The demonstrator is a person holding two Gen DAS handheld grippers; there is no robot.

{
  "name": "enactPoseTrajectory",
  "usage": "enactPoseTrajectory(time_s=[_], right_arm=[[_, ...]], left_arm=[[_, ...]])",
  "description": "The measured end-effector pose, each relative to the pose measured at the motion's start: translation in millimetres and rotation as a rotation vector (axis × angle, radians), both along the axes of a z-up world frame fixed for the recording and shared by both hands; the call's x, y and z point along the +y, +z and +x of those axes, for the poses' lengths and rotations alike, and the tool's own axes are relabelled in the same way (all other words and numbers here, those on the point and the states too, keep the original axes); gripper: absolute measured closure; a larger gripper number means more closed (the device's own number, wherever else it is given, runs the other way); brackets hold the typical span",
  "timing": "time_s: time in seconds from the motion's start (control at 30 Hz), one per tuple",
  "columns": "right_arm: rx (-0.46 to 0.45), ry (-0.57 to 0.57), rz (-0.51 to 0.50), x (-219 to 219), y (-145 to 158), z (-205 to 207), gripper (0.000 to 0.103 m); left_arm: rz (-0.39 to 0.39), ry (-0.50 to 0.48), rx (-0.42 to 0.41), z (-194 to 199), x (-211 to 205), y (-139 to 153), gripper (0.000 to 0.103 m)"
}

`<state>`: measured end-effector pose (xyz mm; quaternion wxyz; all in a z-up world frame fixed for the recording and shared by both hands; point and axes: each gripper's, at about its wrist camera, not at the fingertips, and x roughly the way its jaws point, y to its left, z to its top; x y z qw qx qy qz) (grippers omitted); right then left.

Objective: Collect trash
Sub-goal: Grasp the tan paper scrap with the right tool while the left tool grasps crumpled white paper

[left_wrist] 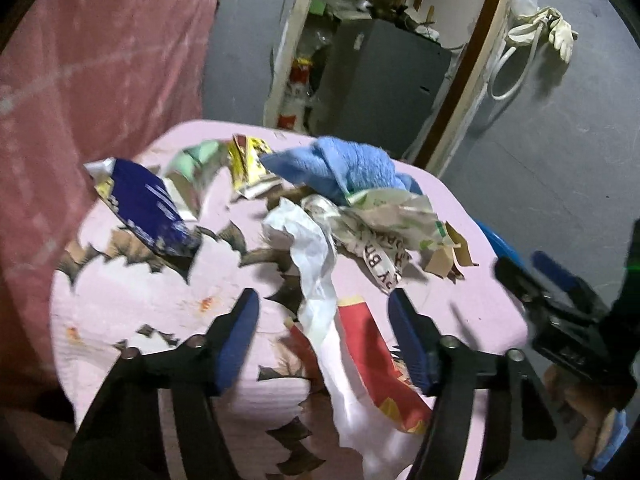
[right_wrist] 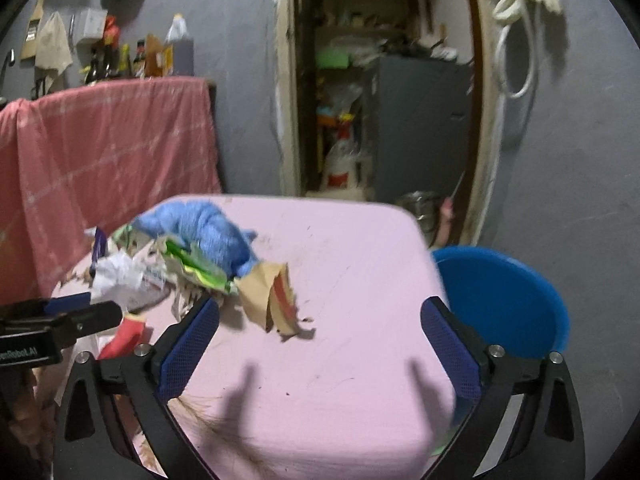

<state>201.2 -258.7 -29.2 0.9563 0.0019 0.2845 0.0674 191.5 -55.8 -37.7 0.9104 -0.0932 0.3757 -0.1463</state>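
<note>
A pile of trash lies on the pink table (left_wrist: 120, 308): a dark blue packet (left_wrist: 148, 208), a yellow wrapper (left_wrist: 248, 164), crumpled printed paper (left_wrist: 384, 224), a white plastic bag (left_wrist: 316, 276), a red wrapper (left_wrist: 372, 356) and brown paper scraps (right_wrist: 266, 292). A blue cloth (left_wrist: 340, 164) lies among them, also in the right wrist view (right_wrist: 208, 232). My left gripper (left_wrist: 324, 336) is open above the white bag and red wrapper. My right gripper (right_wrist: 320, 344) is open and empty over bare table (right_wrist: 340, 360), right of the pile.
A blue bin (right_wrist: 500, 300) stands by the table's right edge. A pink-draped counter (right_wrist: 104, 168) with bottles is to the left. An open doorway (right_wrist: 380, 100) with a grey cabinet lies behind. A white hose and gloves (right_wrist: 524, 12) hang on the grey wall.
</note>
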Motion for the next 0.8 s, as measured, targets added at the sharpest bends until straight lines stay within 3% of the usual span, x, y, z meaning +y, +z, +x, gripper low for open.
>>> enactPoseTrajectory(time_s=[0.13,0.3,0.33,0.37,0.43,0.6,0.8], right_arm=[[0.077,0.056,0.012,5,-11,19,0.023],[0.178,0.122,0.048,15,-22,45,0.039],[0.197,0.13,0.052,17,-25,50,0.042],[0.21,0.133,0.051,19,-27,53,0.052],[0.223,0.138,0.062,20,-31,58,0.055],[0.219,0.14,0.089,18,-32,55,0.078],[0.202,0.144,0.12,10,-33,41,0.091]], left_arm=[[-0.035,0.0,0.058,9,4,-7,0.072],[-0.079,0.004,0.104,15,12,-10,0.09],[-0.087,0.007,0.114,16,14,-10,0.09],[-0.096,0.008,0.118,16,16,-10,0.091],[-0.112,0.01,0.125,15,18,-7,0.096],[-0.147,0.011,0.119,13,26,-2,0.099],[-0.154,0.009,0.07,-2,30,5,0.101]])
